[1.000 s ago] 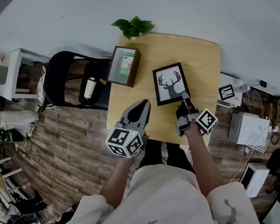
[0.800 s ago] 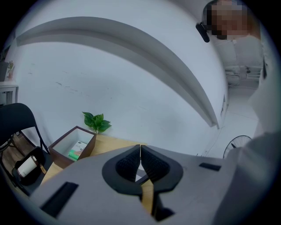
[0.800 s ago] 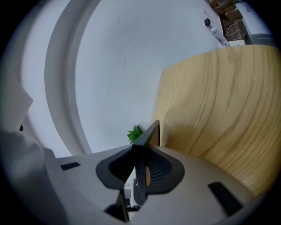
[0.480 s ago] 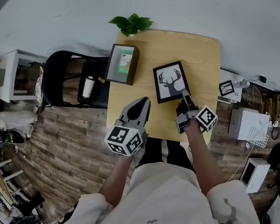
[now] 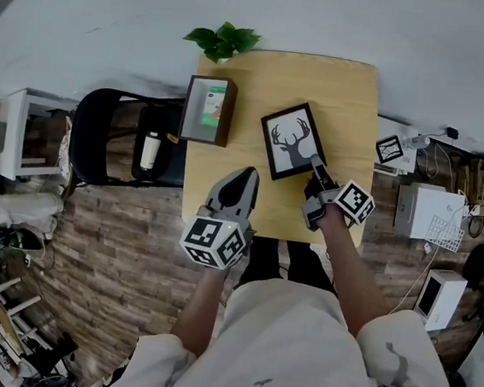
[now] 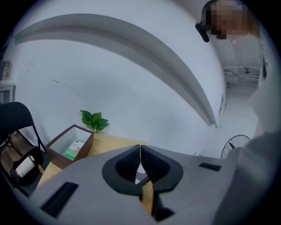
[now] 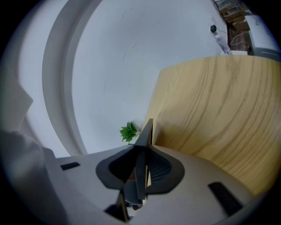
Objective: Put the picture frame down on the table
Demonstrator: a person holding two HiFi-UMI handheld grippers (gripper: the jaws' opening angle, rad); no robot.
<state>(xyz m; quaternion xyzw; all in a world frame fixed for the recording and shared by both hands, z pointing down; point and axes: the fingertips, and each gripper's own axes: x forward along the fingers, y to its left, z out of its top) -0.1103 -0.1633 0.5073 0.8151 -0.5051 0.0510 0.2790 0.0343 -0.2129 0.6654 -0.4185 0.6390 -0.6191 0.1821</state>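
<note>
The right gripper (image 5: 316, 172) has its jaws closed on the near edge of the picture frame (image 5: 294, 142), which is over the middle of the table (image 5: 347, 96); contact between frame and table cannot be determined. The left gripper (image 6: 140, 163) has its jaws pressed together with nothing between them. The open wooden box (image 5: 192, 110) at the table's left edge contains a small green-and-white packet (image 5: 215, 108).

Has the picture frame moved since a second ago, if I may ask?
No; the picture frame keeps its gap to the wooden box, only the whole view drifted slightly.
</note>
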